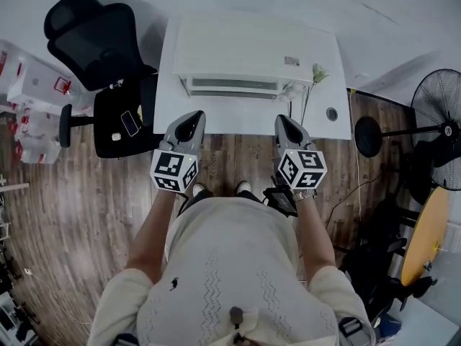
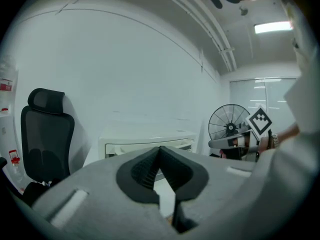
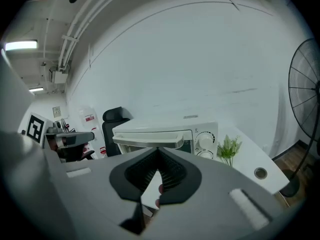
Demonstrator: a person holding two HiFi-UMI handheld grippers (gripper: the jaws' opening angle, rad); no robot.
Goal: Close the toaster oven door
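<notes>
Right gripper view shows the white toaster oven (image 3: 167,131) on the white table (image 1: 324,117), back by the wall. Its door stands up, or nearly up, with the long handle (image 3: 150,139) across its top. We cannot tell if a thin gap is left along the top edge.

Both grippers are well apart from the oven, on our side of the table. The left gripper (image 2: 160,153) has its 2 fingers pressed together with nothing in them. The right gripper (image 3: 159,155) is the same: fingers together, nothing held.

We think this fits 2 things: a door nearly up that wants a last push, or a door shut with our hands held off it. Either way, we do well to look hard at the top edge of the door. We should also stay clear of the knobs (image 3: 205,141) and the little plant (image 3: 229,149) beside the oven.

A small label (image 1: 291,60) sits on the oven's top, but its print is too small to read. The marks round the knobs are too small as well. The cube (image 1: 173,170) on each gripper shows only black and white squares, no words.
</notes>
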